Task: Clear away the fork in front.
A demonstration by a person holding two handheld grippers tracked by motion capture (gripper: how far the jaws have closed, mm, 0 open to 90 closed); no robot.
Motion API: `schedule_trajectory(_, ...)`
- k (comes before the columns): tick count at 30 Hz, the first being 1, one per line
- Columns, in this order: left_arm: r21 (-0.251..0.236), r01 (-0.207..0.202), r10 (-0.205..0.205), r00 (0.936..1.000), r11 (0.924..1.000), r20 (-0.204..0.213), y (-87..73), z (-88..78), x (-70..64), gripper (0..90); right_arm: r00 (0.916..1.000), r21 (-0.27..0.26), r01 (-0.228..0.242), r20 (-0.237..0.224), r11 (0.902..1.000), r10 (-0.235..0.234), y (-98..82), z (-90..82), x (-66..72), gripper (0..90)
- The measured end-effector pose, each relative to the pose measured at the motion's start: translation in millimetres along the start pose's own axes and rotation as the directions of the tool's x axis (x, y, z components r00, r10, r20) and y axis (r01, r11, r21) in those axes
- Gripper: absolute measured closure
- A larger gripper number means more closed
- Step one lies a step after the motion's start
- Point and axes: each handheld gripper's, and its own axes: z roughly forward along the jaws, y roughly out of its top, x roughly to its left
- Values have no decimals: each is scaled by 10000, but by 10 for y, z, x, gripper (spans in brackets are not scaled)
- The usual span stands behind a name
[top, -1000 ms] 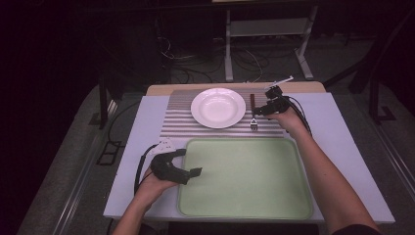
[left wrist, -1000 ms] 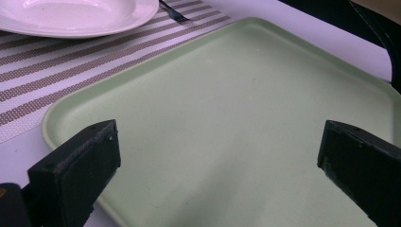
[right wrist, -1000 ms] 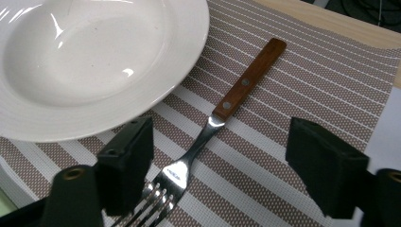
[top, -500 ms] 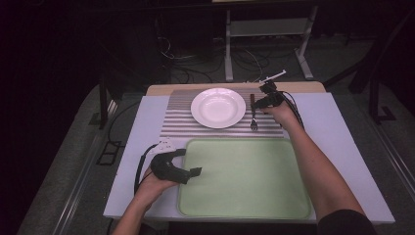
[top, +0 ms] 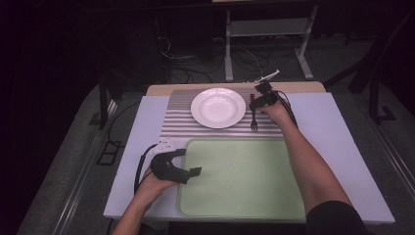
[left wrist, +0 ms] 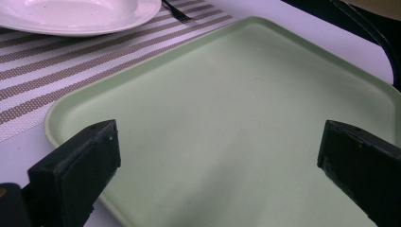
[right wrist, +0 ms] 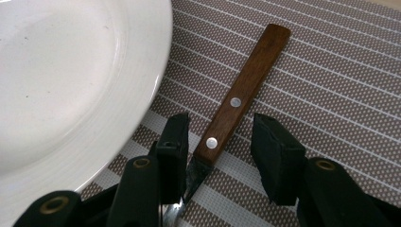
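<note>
- While our right gripper straddles the fork, jaws just narrowing, pads short of its wooden handle, it lies at the plate's three o'clock.
- Left gripper: jaws wide apart over the tray.

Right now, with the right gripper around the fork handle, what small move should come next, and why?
Probably close the right gripper a little more until its pads press the fork. Its jaws have just been closing, and the wooden handle lies between them on the striped mat, but a gap remains on each side. The white plate is close, so keep the hand steady.
</note>
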Motion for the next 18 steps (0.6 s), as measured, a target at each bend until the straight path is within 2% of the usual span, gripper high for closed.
schedule_trajectory(7, -7, 11, -11, 10000, 10000, -24, 0, 0, 8, 0, 10000, 181, -13, 62, 9998, 12, 52, 66, 35, 580)
schedule_trajectory(13, 7, -6, 6, 10000, 10000, -12, -1, 0, 4, 0, 9996, 488, -77, 290, 9988, 63, 52, 125, 37, 605)
schedule_trajectory(18, 15, -9, 9, 10000, 10000, -14, 0, 3, 3, 0, 9994, 595, -107, 326, 9982, 88, 65, 126, 33, 615)
